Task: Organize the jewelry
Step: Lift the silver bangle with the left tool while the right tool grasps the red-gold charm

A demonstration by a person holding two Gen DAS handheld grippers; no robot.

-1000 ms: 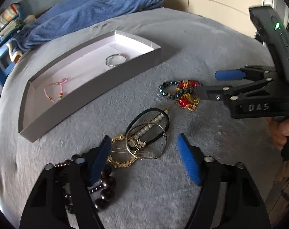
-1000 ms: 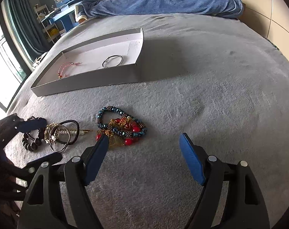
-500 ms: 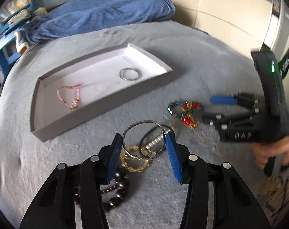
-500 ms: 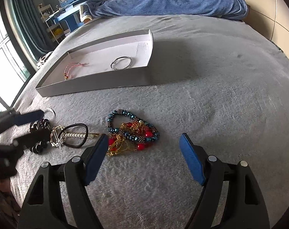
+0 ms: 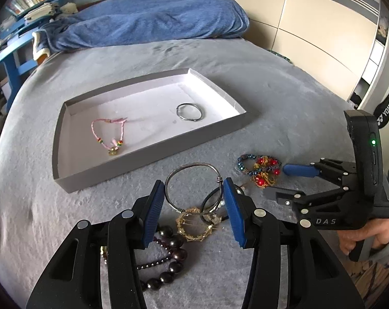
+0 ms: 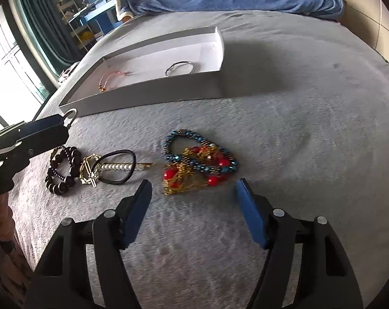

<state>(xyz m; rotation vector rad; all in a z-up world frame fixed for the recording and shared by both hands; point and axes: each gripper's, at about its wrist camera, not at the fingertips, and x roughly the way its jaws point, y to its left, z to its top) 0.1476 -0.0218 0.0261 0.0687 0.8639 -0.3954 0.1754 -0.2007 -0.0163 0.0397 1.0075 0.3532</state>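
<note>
1. The left gripper [image 5: 193, 198] has closed its jaws on the silver wire bangle [image 5: 193, 186] and lifted it off the pile. A second ago the bangle lay flat on the bed among the other pieces.
2. That means one more piece looks ready to go into the grey box [image 5: 153, 152], which sits just past the pile.
3. The box already holds a pink cord bracelet [image 5: 109, 136] and a silver ring bangle [image 5: 189, 112].
4. The right gripper [image 6: 194, 200] has its jaws spread, and they are closing. Nothing is between them yet. The blue bead bracelet with red and gold bits [image 6: 199, 162] lies just in front of them.
5. Left on the grey bed cover [image 5: 284, 82] are a dark bead bracelet [image 5: 166, 262], a gold ring piece [image 5: 195, 222] and a black hair tie [image 6: 118, 163] with a pearl pin [image 6: 122, 166].
6. The near wall of the box stands in the way, so the bangle must go up and over it.
</note>
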